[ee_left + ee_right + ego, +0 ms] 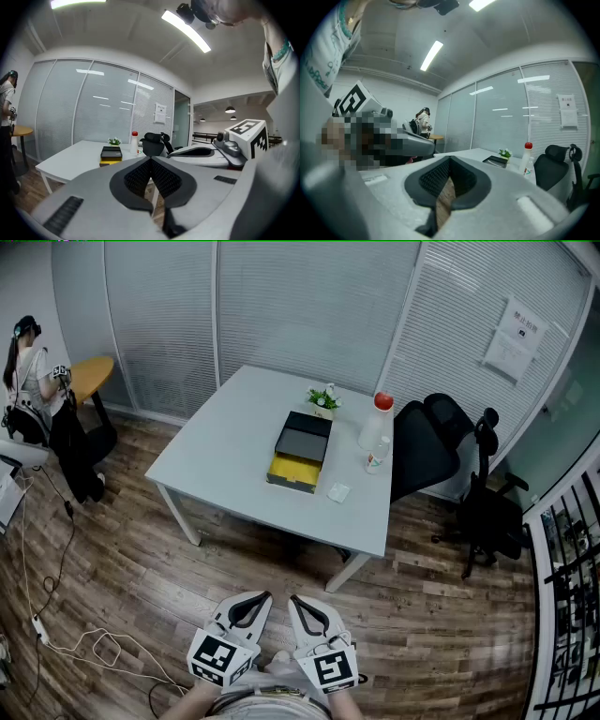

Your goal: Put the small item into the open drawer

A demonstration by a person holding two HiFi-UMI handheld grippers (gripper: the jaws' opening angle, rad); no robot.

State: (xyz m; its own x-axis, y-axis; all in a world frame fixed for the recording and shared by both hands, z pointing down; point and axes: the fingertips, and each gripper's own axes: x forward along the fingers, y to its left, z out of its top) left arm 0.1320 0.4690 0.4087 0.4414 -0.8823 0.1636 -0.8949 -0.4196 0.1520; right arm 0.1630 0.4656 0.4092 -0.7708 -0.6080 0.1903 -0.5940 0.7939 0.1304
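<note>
On table [234, 432], open yellow drawer [294, 471]

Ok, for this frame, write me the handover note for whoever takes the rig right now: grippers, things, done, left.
Left gripper: shut, empty, held low by the body, well short of the table.
Right gripper: shut, empty, beside the left one.
Small white item: lying on the table near the drawer's front, apart from it.
Yellow drawer: pulled open from the black box.
Done: nothing yet.
Left: step up to the table, pick up the item, put it in the drawer.
</note>
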